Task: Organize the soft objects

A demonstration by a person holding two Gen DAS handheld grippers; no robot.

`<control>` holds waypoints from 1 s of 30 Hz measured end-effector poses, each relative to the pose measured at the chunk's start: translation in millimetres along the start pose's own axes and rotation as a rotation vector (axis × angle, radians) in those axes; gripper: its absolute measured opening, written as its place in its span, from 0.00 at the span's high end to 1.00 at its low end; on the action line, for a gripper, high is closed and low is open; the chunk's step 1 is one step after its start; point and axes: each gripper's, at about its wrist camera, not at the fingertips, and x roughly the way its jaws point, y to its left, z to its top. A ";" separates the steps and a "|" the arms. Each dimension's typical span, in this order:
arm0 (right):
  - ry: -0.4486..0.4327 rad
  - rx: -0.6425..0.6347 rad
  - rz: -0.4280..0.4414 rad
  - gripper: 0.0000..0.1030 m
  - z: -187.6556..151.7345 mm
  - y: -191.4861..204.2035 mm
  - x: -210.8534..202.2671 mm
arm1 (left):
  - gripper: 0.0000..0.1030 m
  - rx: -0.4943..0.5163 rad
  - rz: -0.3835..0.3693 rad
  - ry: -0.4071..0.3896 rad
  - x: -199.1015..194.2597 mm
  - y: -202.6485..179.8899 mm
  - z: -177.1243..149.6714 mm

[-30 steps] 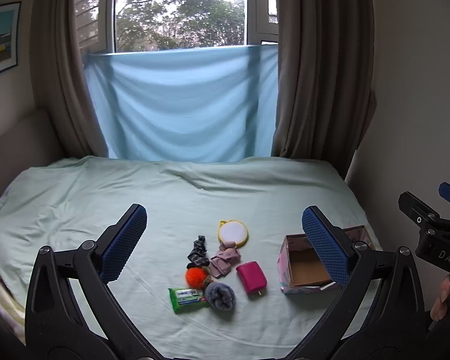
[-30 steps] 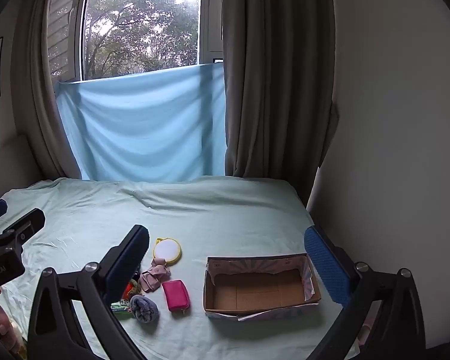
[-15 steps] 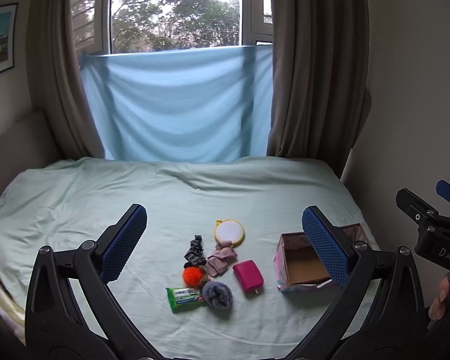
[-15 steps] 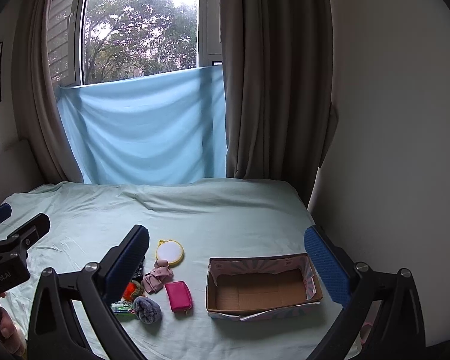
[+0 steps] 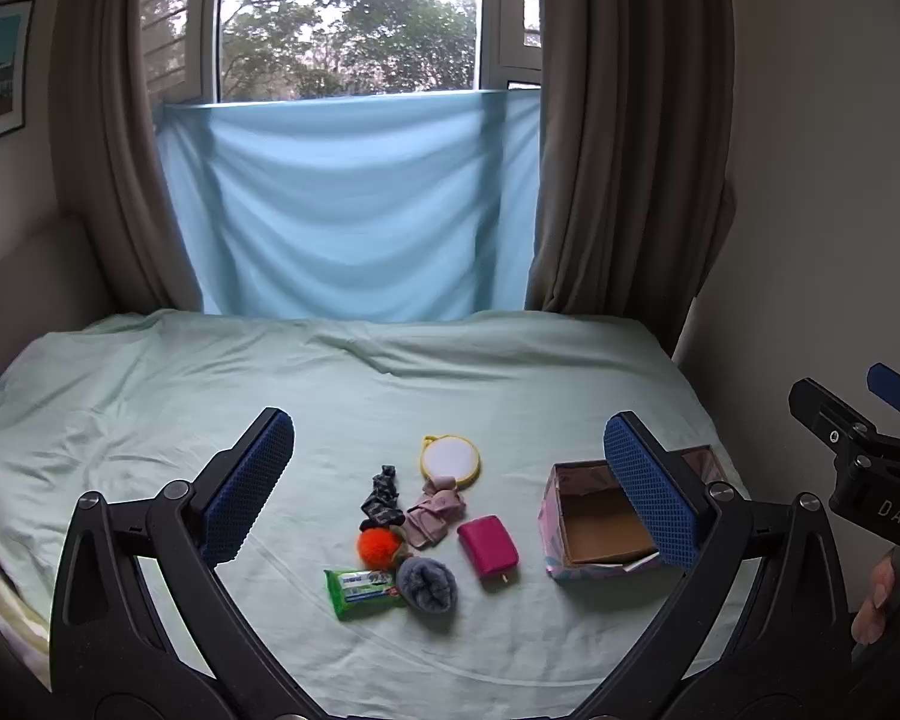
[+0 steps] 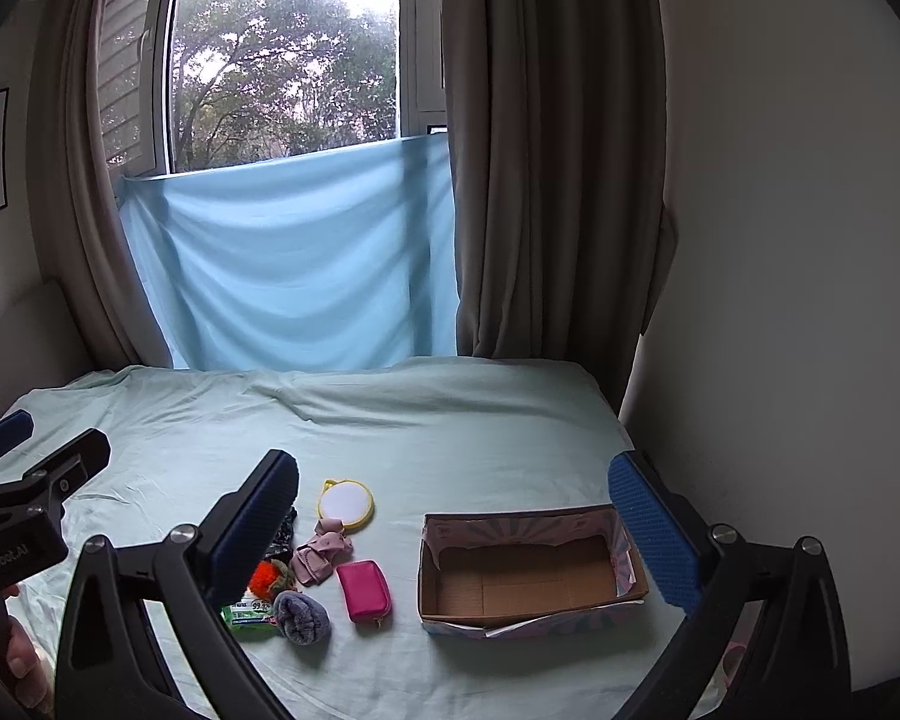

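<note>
Both grippers, left gripper (image 5: 449, 480) and right gripper (image 6: 453, 531), are hovering with jaws wide open, gripping nothing. View is creeping closer over the last second, nothing picked yet. Soft pile is sitting lower centre: grey sock (image 5: 427, 584), pink scrunchie (image 5: 432, 513); empty box (image 6: 525, 576) is waiting lower right on the bed (image 5: 210, 396).

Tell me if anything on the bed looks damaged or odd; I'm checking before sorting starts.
The cardboard box looks worn: its far wall's inner lining is torn ragged and a loose flap pokes out at its near corner. Nothing else stands out.

Pale mint-green bed sheet (image 5: 210, 396). Magenta zip pouch (image 5: 488, 543). Fuzzy orange pompom (image 5: 375, 544). Grey-blue rolled sock (image 5: 427, 584). Green wipes packet (image 5: 360, 591), blue-white label. Yellow-rimmed round white mirror (image 5: 450, 454). Pink-patterned cardboard box (image 6: 528, 570), brown inside.
</note>
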 end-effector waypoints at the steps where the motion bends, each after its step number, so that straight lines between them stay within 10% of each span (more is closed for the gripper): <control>1: -0.001 0.000 0.002 0.00 -0.2 -0.3 -0.3 | 0.00 0.000 0.000 0.000 0.1 -0.1 0.0; 30: -0.007 0.010 0.013 0.00 -5.1 4.3 -5.9 | 0.00 -0.006 0.005 0.001 -7.0 2.9 -8.3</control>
